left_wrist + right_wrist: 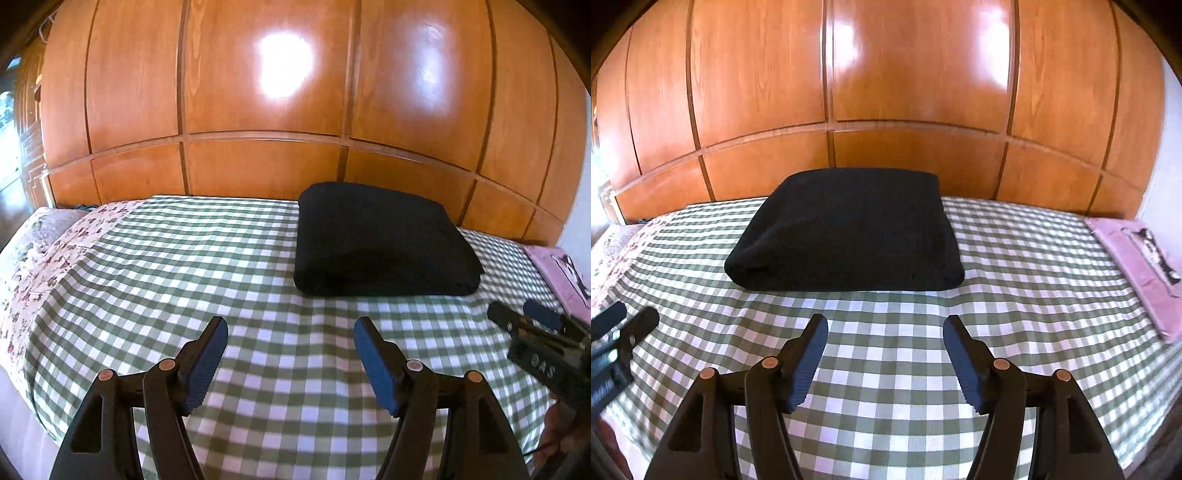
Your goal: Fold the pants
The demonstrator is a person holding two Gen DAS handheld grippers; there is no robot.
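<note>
The black pants [380, 240] lie folded into a thick rectangle on the green-checked bedspread [221, 266], near the far edge by the wooden wall. In the right wrist view the pants [846, 232] sit straight ahead. My left gripper [291, 325] is open and empty, hovering over the bedspread short of the pants and to their left. My right gripper [885, 323] is open and empty, a little short of the pants' near edge. The right gripper also shows at the right of the left wrist view [524, 314], and the left gripper at the left of the right wrist view [628, 319].
A glossy wooden panelled wall [295, 110] stands right behind the bed. A floral cloth [44, 258] covers the bed's left end. A pink cloth with a dark print [1141, 254] lies at the right end. The bed edge drops off near me.
</note>
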